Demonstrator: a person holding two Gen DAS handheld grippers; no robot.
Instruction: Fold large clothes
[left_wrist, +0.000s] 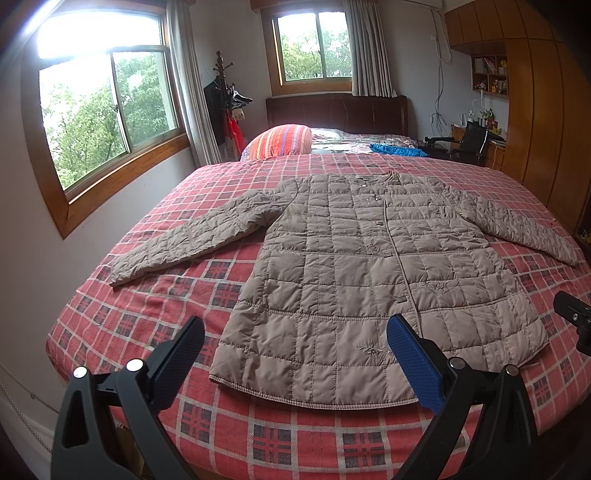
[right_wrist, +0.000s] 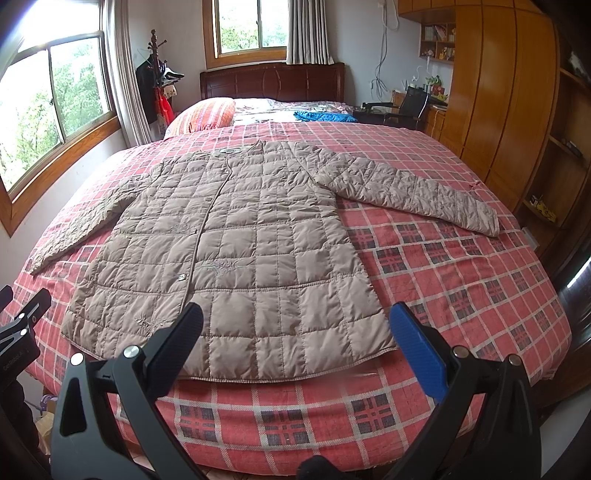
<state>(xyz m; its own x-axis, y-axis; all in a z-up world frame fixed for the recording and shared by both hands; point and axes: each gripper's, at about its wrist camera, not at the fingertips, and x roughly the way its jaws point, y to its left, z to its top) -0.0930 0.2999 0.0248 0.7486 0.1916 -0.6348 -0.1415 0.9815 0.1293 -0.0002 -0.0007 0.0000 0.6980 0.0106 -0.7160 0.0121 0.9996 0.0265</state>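
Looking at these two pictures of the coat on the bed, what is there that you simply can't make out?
- Underside of the quilted coat: hidden in both views, it lies flat on the bed.
- Shelf items: too small, left wrist view.
- Blue fabric by the headboard: too far, right wrist view.
- Person: out of frame; only the open left hand-held gripper and right hand-held gripper show.
- Hem strip: covered by gripper fingers.

quilted jacket (left_wrist: 369, 266) spread flat on plaid bed (left_wrist: 147, 317), left gripper (left_wrist: 295, 350) jaws apart
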